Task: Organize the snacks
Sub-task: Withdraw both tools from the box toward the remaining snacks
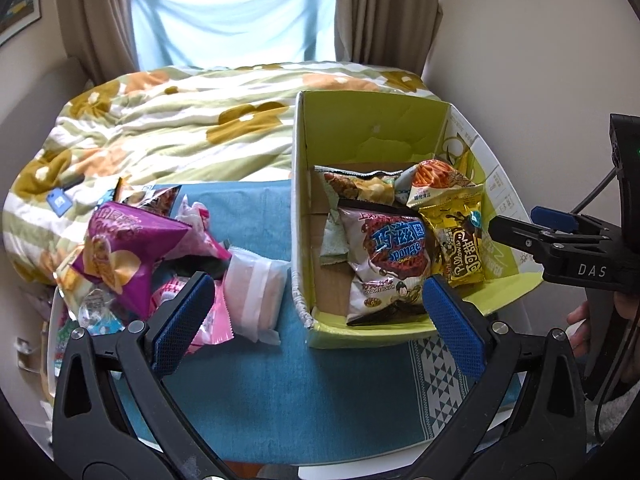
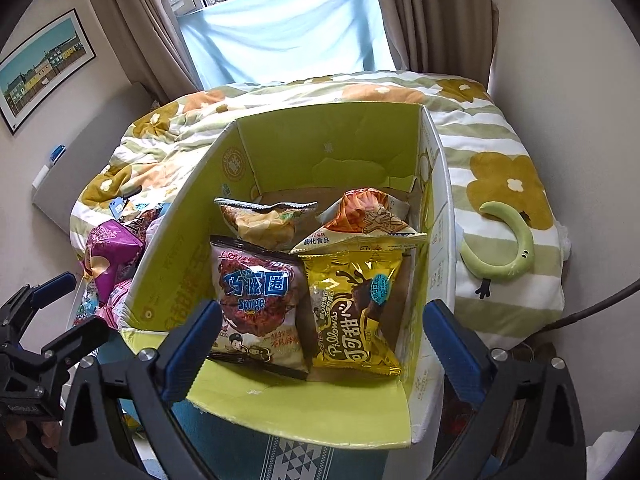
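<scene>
A green cardboard box [image 1: 372, 120] [image 2: 332, 144] stands on the table and holds several snack bags: a Sponge bag [image 1: 388, 256] [image 2: 256, 300], a gold Pillows bag [image 1: 460, 244] [image 2: 352, 312], an orange bag [image 1: 440, 182] [image 2: 368, 220] and a chip bag [image 1: 360, 186] [image 2: 264, 224]. A pile of loose snacks lies left of the box: a purple bag [image 1: 124, 252] [image 2: 108, 256], a pink packet [image 1: 212, 312] and a white packet [image 1: 256, 292]. My left gripper [image 1: 316, 320] is open and empty, between the pile and the box. My right gripper [image 2: 320, 340] is open and empty above the box's near edge.
A teal cloth [image 1: 280, 392] covers the table. A flowered duvet [image 1: 180, 120] lies on the bed behind. A green neck ring [image 2: 512, 248] lies on the bed right of the box. A wall [image 1: 540, 60] is close on the right.
</scene>
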A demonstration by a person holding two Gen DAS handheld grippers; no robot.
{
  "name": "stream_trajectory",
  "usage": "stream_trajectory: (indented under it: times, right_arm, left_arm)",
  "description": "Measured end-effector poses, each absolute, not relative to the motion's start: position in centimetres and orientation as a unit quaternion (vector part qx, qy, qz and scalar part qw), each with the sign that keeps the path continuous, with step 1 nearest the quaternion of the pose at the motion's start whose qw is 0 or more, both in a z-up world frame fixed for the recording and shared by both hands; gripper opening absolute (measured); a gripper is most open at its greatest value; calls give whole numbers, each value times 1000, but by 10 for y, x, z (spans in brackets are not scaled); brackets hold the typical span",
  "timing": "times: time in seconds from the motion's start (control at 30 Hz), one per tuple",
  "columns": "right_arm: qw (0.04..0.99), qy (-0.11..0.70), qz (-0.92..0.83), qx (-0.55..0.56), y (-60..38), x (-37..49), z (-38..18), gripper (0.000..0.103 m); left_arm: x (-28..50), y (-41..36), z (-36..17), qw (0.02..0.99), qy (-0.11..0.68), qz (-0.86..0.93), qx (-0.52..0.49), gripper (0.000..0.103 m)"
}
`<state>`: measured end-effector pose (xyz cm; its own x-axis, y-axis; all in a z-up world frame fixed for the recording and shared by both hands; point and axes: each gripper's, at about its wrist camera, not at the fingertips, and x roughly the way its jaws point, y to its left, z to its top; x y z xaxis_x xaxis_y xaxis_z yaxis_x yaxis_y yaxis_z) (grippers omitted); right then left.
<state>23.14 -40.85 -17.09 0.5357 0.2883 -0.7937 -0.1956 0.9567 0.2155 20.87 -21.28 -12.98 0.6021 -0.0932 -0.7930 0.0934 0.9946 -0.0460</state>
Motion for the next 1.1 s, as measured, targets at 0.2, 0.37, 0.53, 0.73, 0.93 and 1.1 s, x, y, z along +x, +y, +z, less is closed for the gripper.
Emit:
stream_trajectory:
  times: [0.2,0.37,0.53,0.73,0.93,1.1]
  right_arm:
    - [886,438,141,55,-407,220,-153,100]
    - [891,422,159,58,-398,212,-136,100]
    - [894,402,192,51,-374,202,-120,100]
    - [892,379,241,48,-333,191,-101,100]
    - [894,367,255,41,-280,184,-87,100]
    - [896,370,239,62,-235,178,-91,100]
  left_arm:
    - [194,-204,-115,902,430,-42,-7,102]
    - [171,-186,-99,909,417,-16,-6,102]
    - [145,-154,-88,916,400,19,-13,102]
    - [123,-105,-73,924,378,52,-19,102]
    - [118,-43,-73,927,371,56,-20,102]
    - [125,15,-77,925,379,34,-18,102]
